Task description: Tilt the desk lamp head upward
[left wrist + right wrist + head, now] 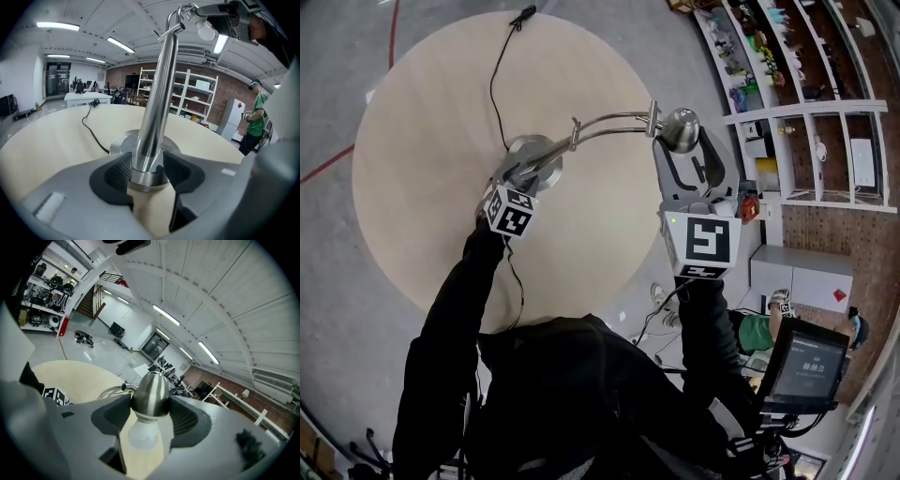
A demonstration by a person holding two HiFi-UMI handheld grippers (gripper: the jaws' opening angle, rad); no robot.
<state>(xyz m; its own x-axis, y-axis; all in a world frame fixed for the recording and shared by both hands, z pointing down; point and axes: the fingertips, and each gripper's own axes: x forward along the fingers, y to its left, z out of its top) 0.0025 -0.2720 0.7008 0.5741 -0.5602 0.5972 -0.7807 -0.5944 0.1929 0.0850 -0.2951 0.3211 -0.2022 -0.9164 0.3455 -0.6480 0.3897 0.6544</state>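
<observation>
**Desk lamp on a round wooden table (422,141).** The left gripper (523,176) is closed round the foot of the chrome stem (157,103), just above the round metal base (118,142). Its pads lie against the stem on both sides. The right gripper (682,152) clamps the lamp head (150,397), with the metal shade pressed between both pads and the white bulb (142,434) pointing back toward the camera. The curved arm (609,120) joins stem to head. A black cord (494,84) trails from the base across the tabletop.
</observation>
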